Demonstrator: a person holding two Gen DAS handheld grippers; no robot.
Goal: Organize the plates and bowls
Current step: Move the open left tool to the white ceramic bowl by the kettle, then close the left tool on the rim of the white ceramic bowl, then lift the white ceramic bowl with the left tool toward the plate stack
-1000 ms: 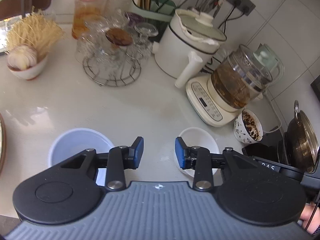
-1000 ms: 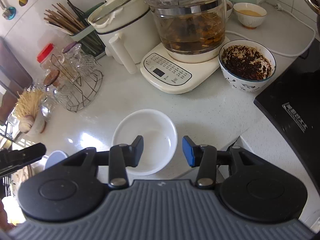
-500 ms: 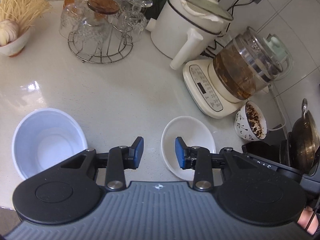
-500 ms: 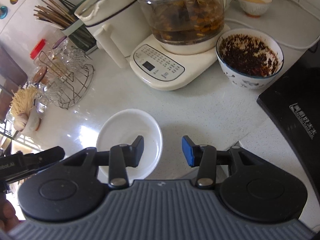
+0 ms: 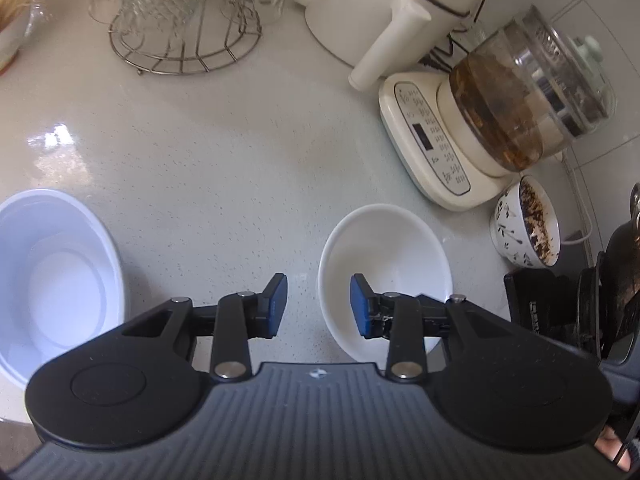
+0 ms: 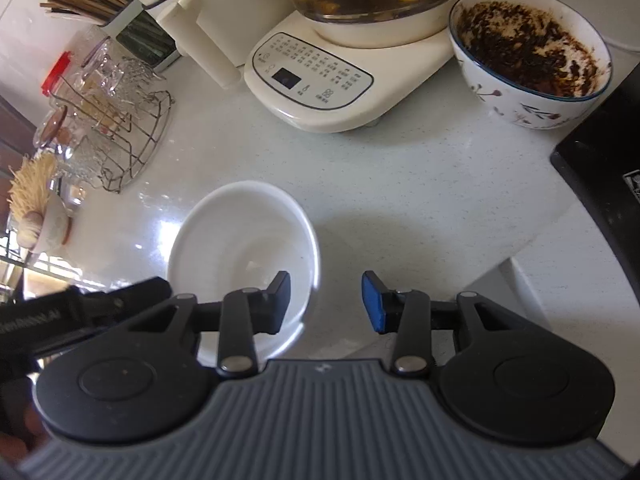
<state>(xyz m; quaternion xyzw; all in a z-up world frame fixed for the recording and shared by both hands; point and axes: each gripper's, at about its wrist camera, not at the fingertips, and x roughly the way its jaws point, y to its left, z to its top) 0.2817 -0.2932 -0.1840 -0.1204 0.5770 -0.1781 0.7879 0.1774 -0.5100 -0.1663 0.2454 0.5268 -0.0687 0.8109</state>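
A small white bowl [image 5: 384, 252] stands empty on the pale counter; it also shows in the right wrist view [image 6: 240, 240]. A larger pale blue-white bowl [image 5: 52, 280] sits at the left edge of the left wrist view. My left gripper [image 5: 319, 306] is open and empty, its jaws straddling the small bowl's left rim from above. My right gripper [image 6: 326, 302] is open and empty, its jaws straddling the same bowl's right rim. The left gripper's body [image 6: 80, 316] shows at the left of the right wrist view.
A glass kettle on a cream base [image 5: 432, 140], a white cooker [image 5: 380, 8], a patterned bowl of dark flakes [image 6: 528, 56], a wire rack of glasses [image 5: 184, 20], a chopstick holder [image 6: 120, 20] and a black stove [image 6: 604, 176] ring the counter.
Both grippers have moved forward and lower toward the small white bowl, which now looks larger in both views. Both stay open. The bowls have not moved.
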